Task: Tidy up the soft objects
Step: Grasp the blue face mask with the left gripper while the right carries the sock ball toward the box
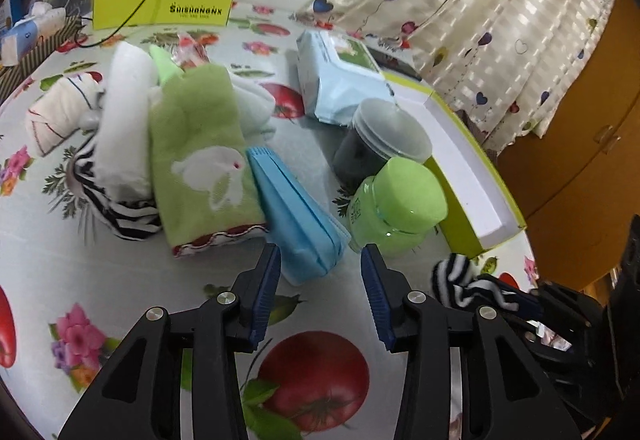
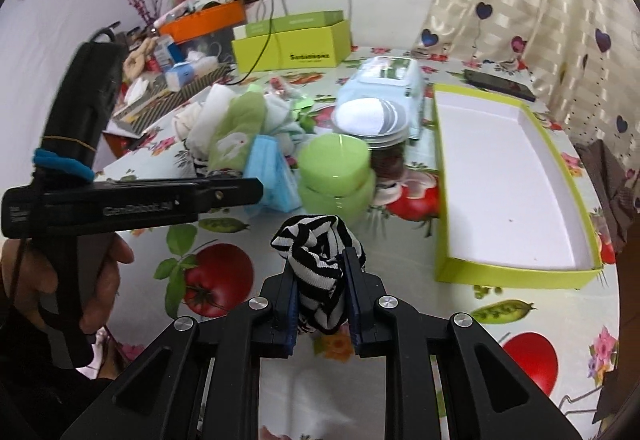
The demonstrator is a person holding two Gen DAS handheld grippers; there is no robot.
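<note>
Gripping the striped sock (image 2: pixel 316 272), the right fingers (image 2: pixel 322 304) could drop it before the tray (image 2: pixel 516 268) at two o'clock is reached, the left fingers (image 1: pixel 320 296) being open.

- The left gripper (image 1: pixel 320 260) is open, its fingers just before a blue pouch (image 1: pixel 294 215).
- A green rabbit towel (image 1: pixel 204 159) lies beside the pouch.
- The right gripper (image 1: pixel 516 304) pinches a striped cloth (image 1: pixel 460 280).

The white roll (image 1: pixel 122 127) hides most of a striped cloth (image 1: pixel 120 211); the green jar (image 2: pixel 336 175) masks the dark jar's (image 2: pixel 390 159) base.
</note>
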